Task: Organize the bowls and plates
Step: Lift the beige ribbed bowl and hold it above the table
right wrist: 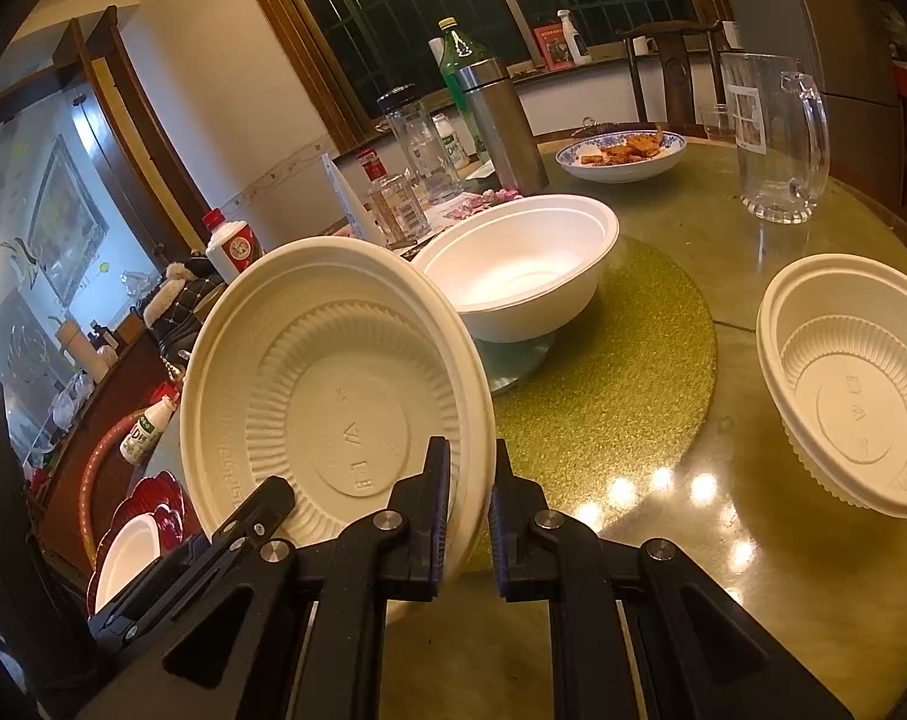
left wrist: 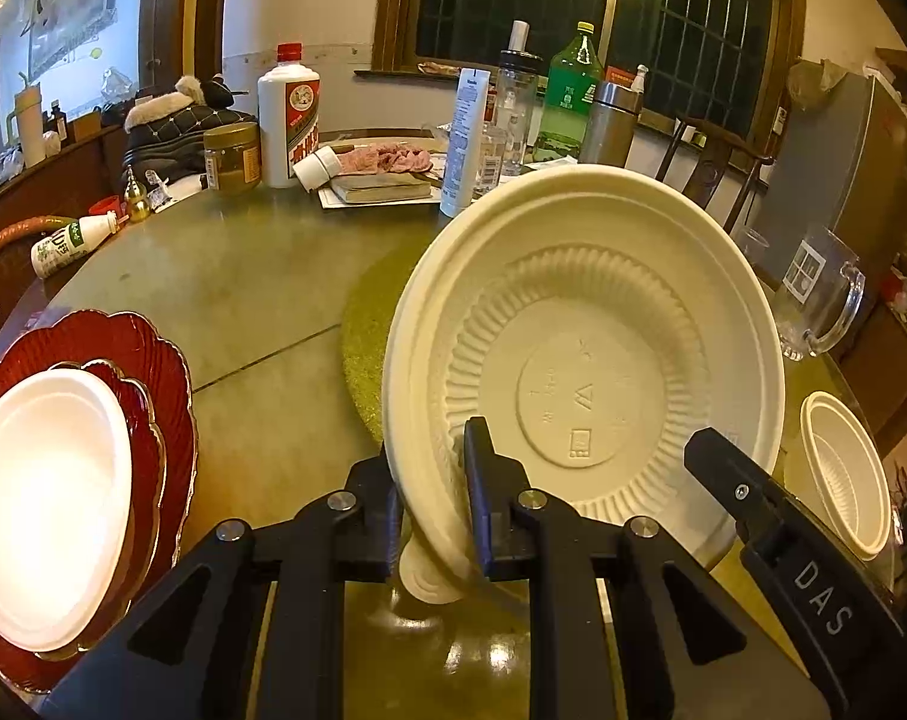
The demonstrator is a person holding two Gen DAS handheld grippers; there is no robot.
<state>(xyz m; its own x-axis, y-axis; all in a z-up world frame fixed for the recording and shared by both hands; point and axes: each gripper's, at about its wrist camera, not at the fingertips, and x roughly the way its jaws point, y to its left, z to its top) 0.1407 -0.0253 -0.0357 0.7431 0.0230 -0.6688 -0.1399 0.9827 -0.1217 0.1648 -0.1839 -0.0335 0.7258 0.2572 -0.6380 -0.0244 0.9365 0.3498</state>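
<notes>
A cream ribbed bowl (left wrist: pixel 579 360) stands tilted on edge above the table, its inside facing both cameras. My left gripper (left wrist: pixel 432 456) is shut on its lower left rim, which is bent and crumpled at the clamp. My right gripper (right wrist: pixel 470 450) is shut on the opposite rim of this bowl (right wrist: pixel 333 360). A white foam bowl (right wrist: pixel 519 264) sits on the green glitter mat (right wrist: pixel 633 360) behind it. A second ribbed bowl (right wrist: pixel 855 384) rests upright at the right. At the left, red scalloped plates (left wrist: pixel 153 360) carry a white foam dish (left wrist: pixel 51 480).
Bottles, a jar and a book (left wrist: pixel 381 183) crowd the far side of the round table. A glass pitcher (right wrist: pixel 771 144) and a blue-patterned dish of food (right wrist: pixel 627 150) stand at the far right. A wooden chair (right wrist: pixel 669 60) is behind them.
</notes>
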